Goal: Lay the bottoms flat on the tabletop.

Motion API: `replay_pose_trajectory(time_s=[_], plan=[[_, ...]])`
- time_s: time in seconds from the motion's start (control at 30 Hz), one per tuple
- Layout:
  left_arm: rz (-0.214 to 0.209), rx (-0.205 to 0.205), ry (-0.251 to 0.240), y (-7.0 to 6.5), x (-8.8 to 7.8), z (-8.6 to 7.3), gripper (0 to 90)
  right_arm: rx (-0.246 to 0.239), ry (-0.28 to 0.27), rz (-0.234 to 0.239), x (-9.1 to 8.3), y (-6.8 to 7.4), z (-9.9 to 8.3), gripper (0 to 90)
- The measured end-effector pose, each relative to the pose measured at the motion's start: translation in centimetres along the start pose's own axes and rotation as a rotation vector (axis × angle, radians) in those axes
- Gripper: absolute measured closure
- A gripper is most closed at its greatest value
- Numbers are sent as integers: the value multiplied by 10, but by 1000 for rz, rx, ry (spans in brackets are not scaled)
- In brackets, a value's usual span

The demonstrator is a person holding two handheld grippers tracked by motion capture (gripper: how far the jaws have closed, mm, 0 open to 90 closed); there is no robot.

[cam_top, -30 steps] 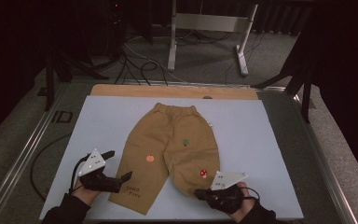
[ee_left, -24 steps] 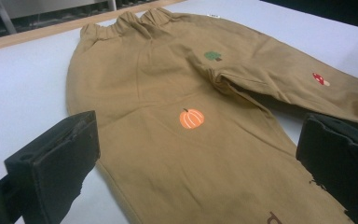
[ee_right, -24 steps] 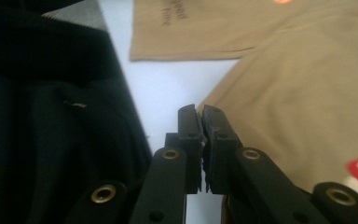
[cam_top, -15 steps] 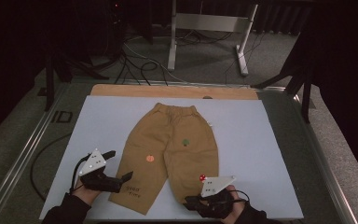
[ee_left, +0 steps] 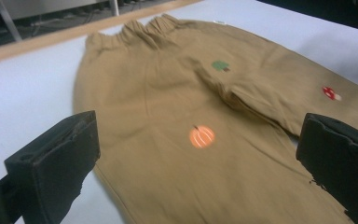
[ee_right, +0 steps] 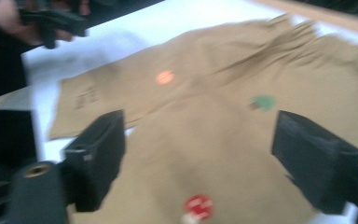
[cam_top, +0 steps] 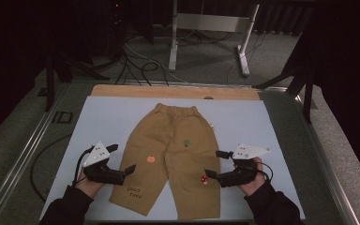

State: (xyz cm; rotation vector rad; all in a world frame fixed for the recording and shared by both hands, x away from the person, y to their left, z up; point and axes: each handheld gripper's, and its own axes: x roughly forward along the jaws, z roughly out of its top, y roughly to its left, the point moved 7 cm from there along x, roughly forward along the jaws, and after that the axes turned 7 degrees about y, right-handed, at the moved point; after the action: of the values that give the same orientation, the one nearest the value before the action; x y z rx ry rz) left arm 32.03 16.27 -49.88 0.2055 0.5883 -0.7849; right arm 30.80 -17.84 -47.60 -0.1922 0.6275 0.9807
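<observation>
Tan children's trousers (cam_top: 171,159) lie flat on a pale mat (cam_top: 108,117), waistband at the far end, with small pumpkin (ee_left: 201,136), tree and mushroom (ee_right: 196,206) patches. My left gripper (cam_top: 123,157) stands open at the outer edge of the left leg, above the cloth (ee_left: 168,102) in the left gripper view. At the outer edge of the right leg is my right gripper (cam_top: 212,163); its jaws have just been opening and now stand wide over the cloth (ee_right: 223,135), pinching nothing.
A wooden strip (cam_top: 173,91) borders the mat's far side and a metal frame (cam_top: 33,140) runs along the table's left. Beyond the table are floor cables (cam_top: 136,61) and a metal stand (cam_top: 206,23). The other hand with its gripper (ee_right: 51,21) appears in the right gripper view.
My right gripper was shut low at the hem of the right leg; it has let go, opened and moved up and to the right. The left gripper has stayed put.
</observation>
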Motion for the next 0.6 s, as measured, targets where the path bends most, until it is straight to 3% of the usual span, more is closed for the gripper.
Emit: replay_pose_trajectory(time_s=[0.07,0.1,0.13,0.17,0.27,0.3,0.37,0.47,0.6], plan=[[7,-6,-6,6,2,9,6,-9,-22,-49,2,-21,9,191],[6,-15,-9,9,3,12,6,-9,-22,-49,2,-21,9,191],[11,-26,-7,16,6,19,6,-12,-26,-64,6,-33,13,176],[11,-31,-5,19,9,22,6,-22,-1,-87,9,-40,14,182],[24,-32,9,29,16,29,6,-32,2,-141,18,-60,18,182],[24,-32,9,29,16,29,6,-32,2,-141,18,-60,18,182],[37,-31,14,36,23,34,6,5,16,-163,28,-75,22,183],[58,-30,18,50,37,40,7,53,37,-178,40,-89,26,123],[72,-39,48,58,47,44,16,105,53,-198,53,-101,30,97]])
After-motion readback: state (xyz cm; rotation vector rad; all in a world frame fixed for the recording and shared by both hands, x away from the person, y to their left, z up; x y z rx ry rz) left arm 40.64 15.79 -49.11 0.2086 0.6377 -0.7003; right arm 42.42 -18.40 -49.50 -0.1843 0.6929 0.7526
